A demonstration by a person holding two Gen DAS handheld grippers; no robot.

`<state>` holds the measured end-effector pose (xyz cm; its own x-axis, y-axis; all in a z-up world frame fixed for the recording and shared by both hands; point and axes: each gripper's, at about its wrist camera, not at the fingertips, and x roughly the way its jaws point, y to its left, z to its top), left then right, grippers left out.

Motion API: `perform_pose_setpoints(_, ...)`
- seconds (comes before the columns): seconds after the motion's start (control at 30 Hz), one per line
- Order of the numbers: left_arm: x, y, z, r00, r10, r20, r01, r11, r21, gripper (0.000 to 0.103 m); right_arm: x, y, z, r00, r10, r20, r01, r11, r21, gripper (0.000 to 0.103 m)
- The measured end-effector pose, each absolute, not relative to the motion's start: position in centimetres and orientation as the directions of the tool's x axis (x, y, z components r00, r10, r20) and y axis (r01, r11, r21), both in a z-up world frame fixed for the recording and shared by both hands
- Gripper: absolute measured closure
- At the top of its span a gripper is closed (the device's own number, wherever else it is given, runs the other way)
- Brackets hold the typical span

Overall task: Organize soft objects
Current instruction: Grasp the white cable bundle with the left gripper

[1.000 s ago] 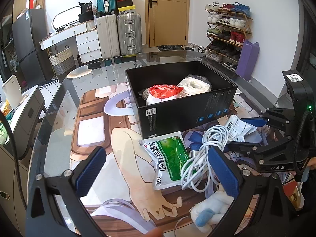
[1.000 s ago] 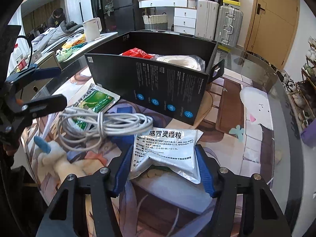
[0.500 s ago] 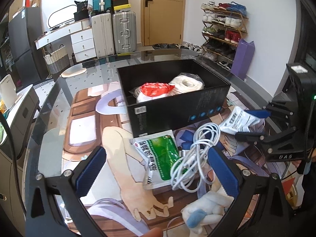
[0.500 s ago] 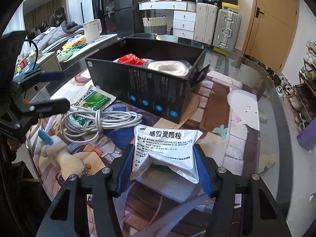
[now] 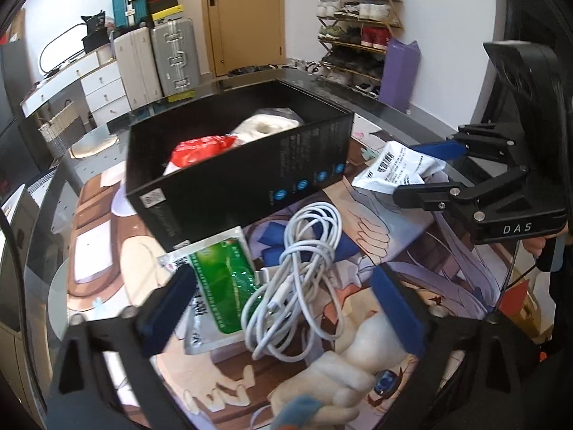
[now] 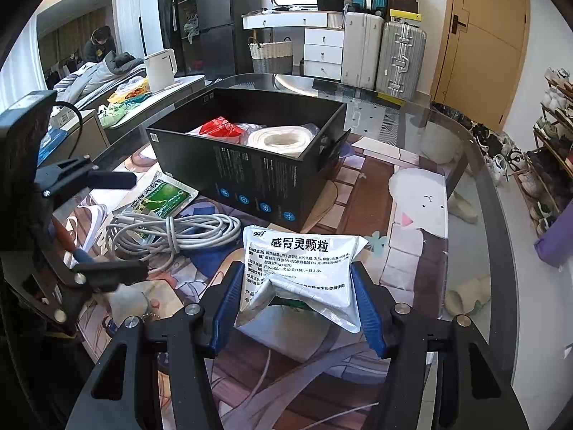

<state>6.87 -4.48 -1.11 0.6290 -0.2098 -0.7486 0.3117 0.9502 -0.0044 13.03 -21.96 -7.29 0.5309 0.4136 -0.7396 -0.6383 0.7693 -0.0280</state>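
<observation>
My right gripper (image 6: 297, 297) is shut on a white medicine sachet (image 6: 297, 272) and holds it above the table, right of the black box (image 6: 250, 186); the sachet also shows in the left wrist view (image 5: 394, 172). The box (image 5: 232, 175) holds a red-and-white packet (image 5: 200, 148) and a white roll (image 5: 265, 125). My left gripper (image 5: 283, 308) is open and empty above a green sachet (image 5: 218, 286) and a coiled white cable (image 5: 304, 272). A cream plush toy (image 5: 343, 383) lies below it.
A glass table (image 6: 476, 186) with a cartoon mat carries everything. Suitcases (image 6: 401, 57), drawers and a wicker basket stand behind it. A shoe rack (image 5: 358, 28) is at the far wall. A kettle (image 6: 161, 70) sits on a side counter.
My right gripper has lifted the white sachet higher off the table. My left gripper has moved forward and down over the cable and the green sachet.
</observation>
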Motion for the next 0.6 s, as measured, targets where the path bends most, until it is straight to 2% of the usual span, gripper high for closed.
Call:
perform_pose_setpoints(0.1,7.22,-4.79,-1.38,0.607,-0.223,-0.763,0.329,0.944,-0.015,0.021,13.01,-22.01,-7.23,0.531,0.414,-0.740,-0.639,0.769,-0.028,0.044)
perform_pose_setpoints(0.17,7.44,-5.01,-1.62,0.590,-0.228,-0.775,0.340,0.940,-0.018,0.037,13.01,-21.99,-7.19,0.531,0.415,-0.739,-0.638,0.769,-0.027,0.044)
perform_pose_setpoints(0.3,7.72,-5.25,-1.96,0.584,-0.211,-0.784,0.332,0.943,-0.006,0.051,13.00,-21.96,-7.21,0.529,0.415,-0.740,-0.640,0.768,-0.027,0.044)
perform_pose_setpoints(0.37,7.77,-5.41,-1.87,0.590,-0.203,-0.781,0.328,0.945,0.003,0.068,12.93,-21.92,-7.21,0.529,0.416,-0.740,-0.641,0.767,-0.027,0.044)
perform_pose_setpoints(0.47,7.63,-5.03,-1.49,0.596,-0.228,-0.770,0.333,0.943,-0.022,0.074,12.90,-21.97,-7.26,0.528,0.417,-0.740,-0.641,0.767,-0.026,0.044)
perform_pose_setpoints(0.6,7.21,-4.58,-1.24,0.607,-0.241,-0.757,0.334,0.942,-0.032,0.076,12.77,-21.94,-7.16,0.529,0.421,-0.737,-0.645,0.764,-0.026,0.044)
